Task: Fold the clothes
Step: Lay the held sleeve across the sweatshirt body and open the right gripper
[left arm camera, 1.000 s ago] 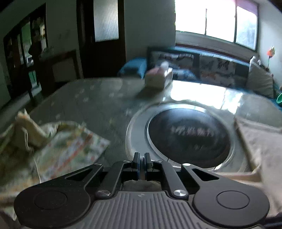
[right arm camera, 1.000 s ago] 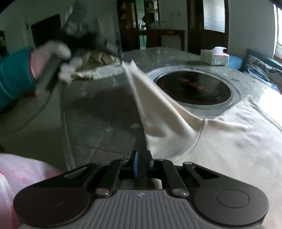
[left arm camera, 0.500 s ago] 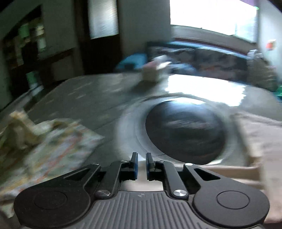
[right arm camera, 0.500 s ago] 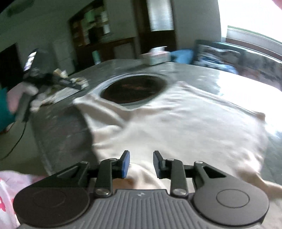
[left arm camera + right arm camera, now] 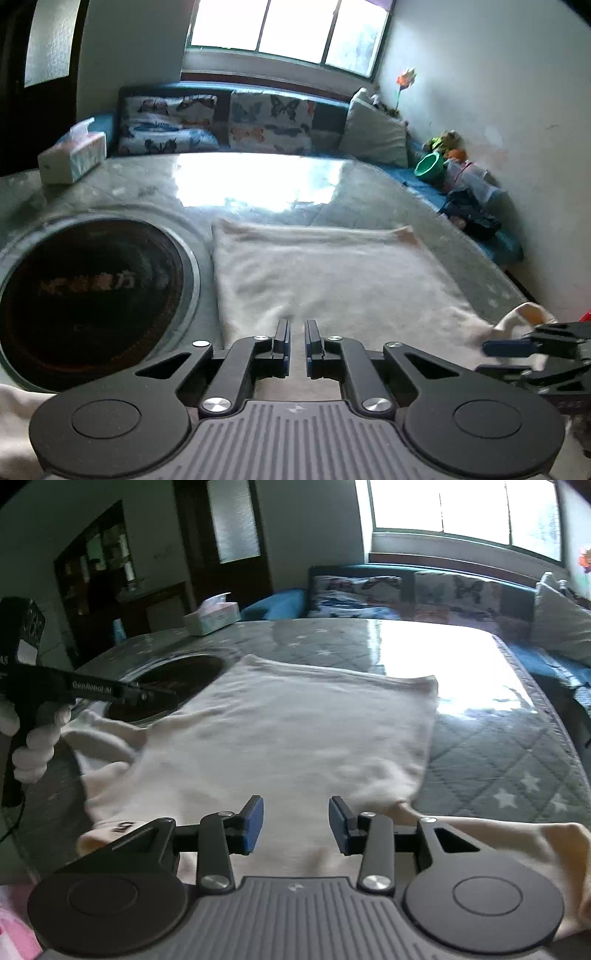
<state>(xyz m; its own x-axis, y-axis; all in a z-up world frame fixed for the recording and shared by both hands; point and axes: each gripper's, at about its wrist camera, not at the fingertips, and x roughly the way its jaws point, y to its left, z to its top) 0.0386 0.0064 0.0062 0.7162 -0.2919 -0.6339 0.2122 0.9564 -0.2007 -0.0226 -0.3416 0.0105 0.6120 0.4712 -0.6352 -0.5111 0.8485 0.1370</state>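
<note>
Both tools released; one cream shirt lies flat.

Cream T-shirt, spread flat on the quilted table, sleeves rumpled.

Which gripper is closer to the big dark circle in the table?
Left. The left gripper hovers beside the dark circle, over the cream shirt. The right gripper is farther, over the shirt's near end.

Black grippers, grey ribbed housing, silver screws, blue-padded fingers; white glove; "GenRobot.AI" lettering.
</note>
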